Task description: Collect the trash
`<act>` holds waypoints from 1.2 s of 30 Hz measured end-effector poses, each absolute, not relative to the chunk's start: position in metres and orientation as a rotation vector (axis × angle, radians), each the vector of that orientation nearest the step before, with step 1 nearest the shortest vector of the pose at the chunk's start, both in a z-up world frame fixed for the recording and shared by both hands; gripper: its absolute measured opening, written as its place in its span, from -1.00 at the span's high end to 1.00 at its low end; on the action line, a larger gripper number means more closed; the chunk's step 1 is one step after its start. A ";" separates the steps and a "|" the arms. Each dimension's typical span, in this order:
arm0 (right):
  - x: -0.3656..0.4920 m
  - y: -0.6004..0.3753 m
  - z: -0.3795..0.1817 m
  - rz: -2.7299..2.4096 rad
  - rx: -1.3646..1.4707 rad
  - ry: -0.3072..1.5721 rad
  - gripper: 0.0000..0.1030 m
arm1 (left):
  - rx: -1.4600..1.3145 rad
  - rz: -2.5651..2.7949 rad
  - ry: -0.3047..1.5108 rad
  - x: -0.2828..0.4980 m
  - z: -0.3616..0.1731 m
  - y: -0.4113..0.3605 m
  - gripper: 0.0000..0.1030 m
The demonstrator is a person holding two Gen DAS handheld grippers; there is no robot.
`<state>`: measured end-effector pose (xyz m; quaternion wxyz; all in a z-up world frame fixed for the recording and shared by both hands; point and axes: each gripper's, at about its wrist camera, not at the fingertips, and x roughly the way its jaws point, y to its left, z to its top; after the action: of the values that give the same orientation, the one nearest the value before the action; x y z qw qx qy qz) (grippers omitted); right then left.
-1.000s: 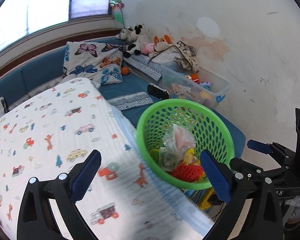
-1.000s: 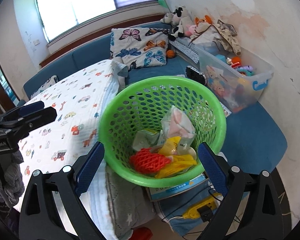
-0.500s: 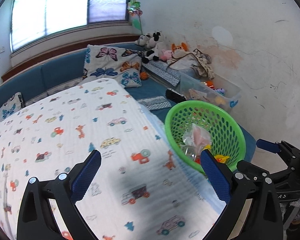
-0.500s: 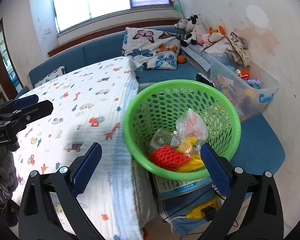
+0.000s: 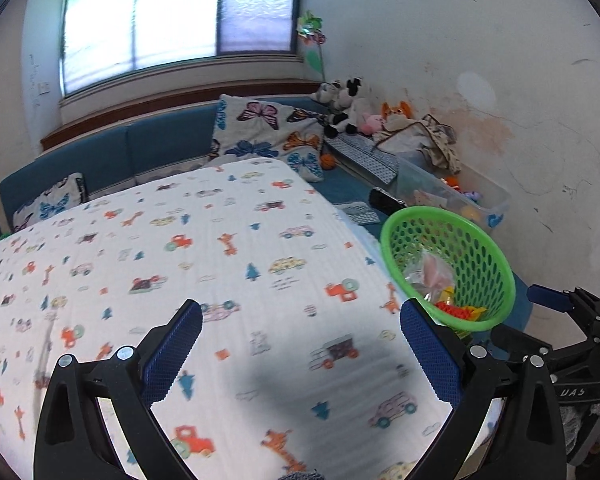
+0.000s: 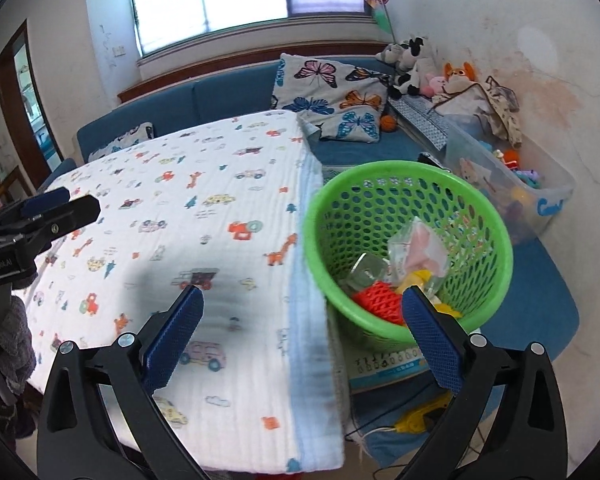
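Observation:
A green perforated basket [image 6: 496,216] stands just off the right edge of the table; it also shows in the left wrist view [image 5: 500,264]. In it lie clear plastic wrappers [image 6: 418,246], a red mesh piece [image 6: 376,298] and yellow scraps [image 6: 416,278]. My left gripper [image 5: 300,344] is open and empty above the table's patterned cloth [image 5: 220,248]. My right gripper [image 6: 302,320] is open and empty, over the table's right edge beside the basket.
A blue bench [image 6: 228,96] with butterfly cushions [image 6: 332,100] runs along the back wall. Stuffed toys [image 6: 420,64] and a clear toy bin [image 6: 512,184] line the right wall. A yellow device with cables [image 6: 416,416] lies on the floor below the basket.
Both grippers have pulled back and to the left, away from the basket. The basket now sits smaller and further right in both views, and more of the table cloth shows.

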<state>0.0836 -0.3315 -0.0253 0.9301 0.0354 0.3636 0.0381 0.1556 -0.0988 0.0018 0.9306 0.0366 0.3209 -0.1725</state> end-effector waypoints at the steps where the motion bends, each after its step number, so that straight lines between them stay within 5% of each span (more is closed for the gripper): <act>1: 0.082 -0.330 -0.025 0.083 0.075 0.743 -0.91 | 0.074 -0.348 0.652 0.153 0.002 -0.095 -0.86; 36: 0.065 -0.267 -0.018 0.207 0.026 0.679 -0.91 | -0.001 -0.126 0.597 0.105 0.003 -0.018 -0.86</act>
<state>0.0649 -0.2674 -0.0181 0.9376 0.0127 0.3325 0.1013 0.1046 -0.0185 0.0029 0.9539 -0.0003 0.2937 -0.0623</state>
